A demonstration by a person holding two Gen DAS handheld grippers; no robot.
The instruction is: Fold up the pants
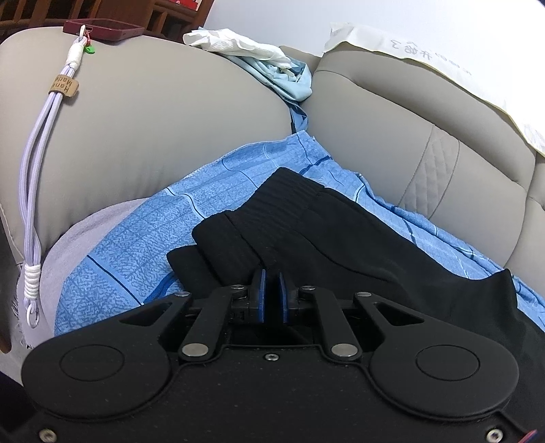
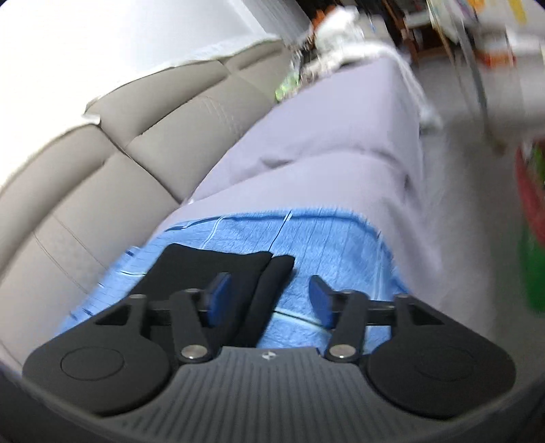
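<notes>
Lying black and bunched on the blue cloth [image 1: 143, 245] over the sofa [image 1: 163, 129] seat: the pants [image 1: 306, 225], waistband ribs facing up in the left view. Running out of frame at the lower right there, and sinking under the left gripper [image 1: 271, 289] body, so hiding the full shape. Pressing nearly together, the blue pads [image 1: 260, 293], pinching a fold of pants between them; hard to see how much fabric is caught, black on black.

Blurring across the whole right view, especially the far upper right, where only streaks of white, red and green are showing. Spreading wide, the right gripper [image 2: 269, 300], pads [image 2: 320, 300] holding nothing. Hovering over the pants [image 2: 218, 269] edge, the left-hand pad lying over black fabric, the other over blue cloth [image 2: 333, 245]; impossible to tell whether touching. Passing under the gripper body and hiding there, the near end of the pants.

Covering the seat beyond the cloth, a lilac sheet [image 2: 340, 143]. Hanging down the sofa arm, a lilac cord [image 1: 34, 177] tied to a dark red phone [image 1: 102, 29].
</notes>
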